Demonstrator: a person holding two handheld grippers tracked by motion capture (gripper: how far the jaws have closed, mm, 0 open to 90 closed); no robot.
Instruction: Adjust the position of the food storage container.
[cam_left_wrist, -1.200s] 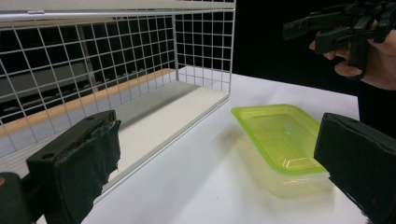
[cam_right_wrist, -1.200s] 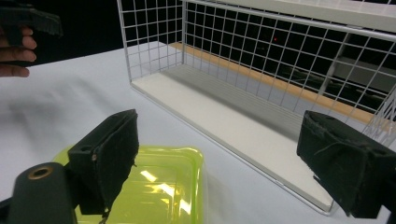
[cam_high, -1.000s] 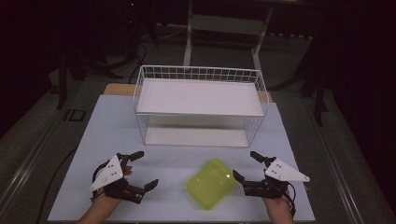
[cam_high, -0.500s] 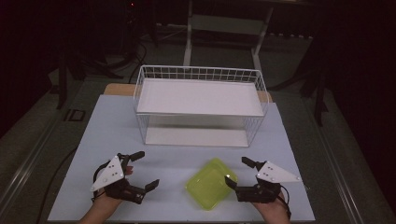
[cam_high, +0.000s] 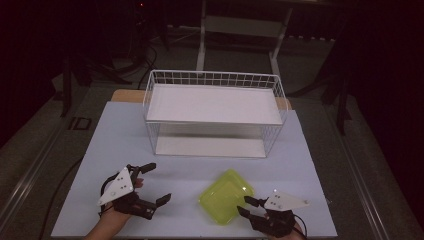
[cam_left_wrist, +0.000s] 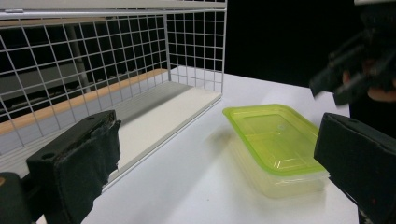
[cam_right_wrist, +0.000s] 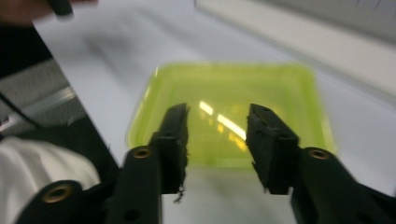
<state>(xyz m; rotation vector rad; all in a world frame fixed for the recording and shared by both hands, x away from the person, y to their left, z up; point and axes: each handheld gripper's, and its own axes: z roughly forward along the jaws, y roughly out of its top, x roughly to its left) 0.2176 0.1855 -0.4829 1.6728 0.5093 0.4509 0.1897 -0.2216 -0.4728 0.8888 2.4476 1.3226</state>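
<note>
Right gripper (cam_high: 248, 206) at near bench (cam_high: 120, 130) edge, jaws parted, just short of container (cam_high: 226, 195). Left gripper (cam_high: 152, 183) released, jaws wide, well left. Container: green translucent lid on clear plastic tub, rounded rectangle, long axis diagonal, near-left to far-right. No legible markings. Beyond: white wire basket (cam_high: 212, 112) with flat white shelf.

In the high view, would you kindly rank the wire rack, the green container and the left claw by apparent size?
1. Wire rack, clearly largest.
2. Green container.
3. Left claw, though it looks close to the container in spread, so this order is unsure.
</note>
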